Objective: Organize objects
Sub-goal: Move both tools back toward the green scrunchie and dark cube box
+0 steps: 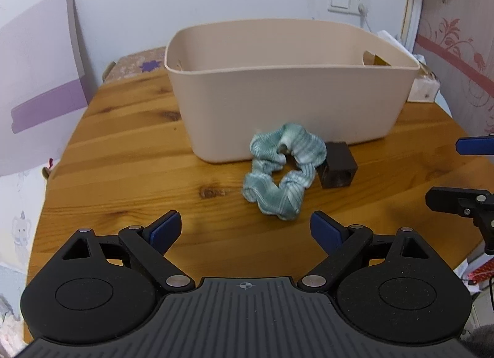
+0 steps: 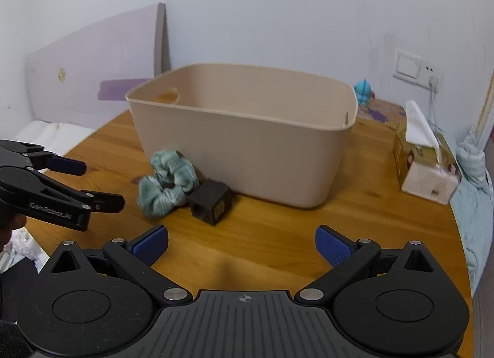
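Observation:
A teal scrunchie [image 1: 282, 172] lies on the wooden table [image 1: 123, 148], leaning against the front wall of a beige plastic bin [image 1: 287, 80]. A small dark brown block [image 1: 338, 168] sits right beside it. My left gripper [image 1: 245, 228] is open, short of the scrunchie, nothing between its blue pads. In the right wrist view the scrunchie [image 2: 166, 182] and block [image 2: 211, 200] sit ahead and left of my right gripper [image 2: 242, 245], which is open and holds nothing. The left gripper [image 2: 80, 182] shows at that view's left edge; the right gripper's fingers [image 1: 472, 146] show at the left view's right edge.
A tissue box [image 2: 426, 166] stands on the table to the right of the bin. A blue toy [image 2: 364, 92] sits behind the bin. A lilac board [image 1: 43, 80] leans on the wall at the left. The round table's edge [image 2: 463, 234] curves near the right, with bedding beyond.

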Motion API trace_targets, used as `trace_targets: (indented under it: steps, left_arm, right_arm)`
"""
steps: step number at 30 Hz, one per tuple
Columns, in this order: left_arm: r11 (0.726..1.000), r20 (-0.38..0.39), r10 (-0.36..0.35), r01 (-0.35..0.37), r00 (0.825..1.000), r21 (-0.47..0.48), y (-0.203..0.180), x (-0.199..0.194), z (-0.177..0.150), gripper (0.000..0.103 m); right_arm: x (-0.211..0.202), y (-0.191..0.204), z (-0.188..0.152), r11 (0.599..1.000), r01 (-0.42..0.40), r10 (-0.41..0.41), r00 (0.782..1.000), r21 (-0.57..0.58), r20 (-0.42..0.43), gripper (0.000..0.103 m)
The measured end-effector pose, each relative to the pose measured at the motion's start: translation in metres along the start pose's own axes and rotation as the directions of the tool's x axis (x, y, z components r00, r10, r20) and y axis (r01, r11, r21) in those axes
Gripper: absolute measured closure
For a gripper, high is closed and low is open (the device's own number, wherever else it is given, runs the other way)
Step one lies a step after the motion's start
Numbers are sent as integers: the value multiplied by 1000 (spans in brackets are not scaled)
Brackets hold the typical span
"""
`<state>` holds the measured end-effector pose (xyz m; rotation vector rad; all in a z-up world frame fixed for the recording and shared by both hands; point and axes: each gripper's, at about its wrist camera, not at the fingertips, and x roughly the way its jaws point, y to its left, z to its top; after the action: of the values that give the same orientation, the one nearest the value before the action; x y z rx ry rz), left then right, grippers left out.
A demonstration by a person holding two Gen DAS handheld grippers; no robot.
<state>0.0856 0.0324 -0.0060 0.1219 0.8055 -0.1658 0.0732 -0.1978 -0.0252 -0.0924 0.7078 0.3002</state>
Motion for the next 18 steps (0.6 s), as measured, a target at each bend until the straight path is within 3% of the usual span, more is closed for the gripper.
trace_targets:
  steps: [7,11,18]
  left_arm:
    - [1000,-46,-17,18,999,19,-4,16,-5,11]
    - [999,-81,-26,29,996,33,-7,28,-7,11]
    - [998,-101,-52,54,994,13,-6,40,-6,11]
  right_arm:
    - [11,-5,-10,999,-8,10,999,45,-51,0]
    - [22,-3,-15,999,32,-29,995,38,-91,0]
    - [33,-1,-16,999,31,-27,994,42,-102,0]
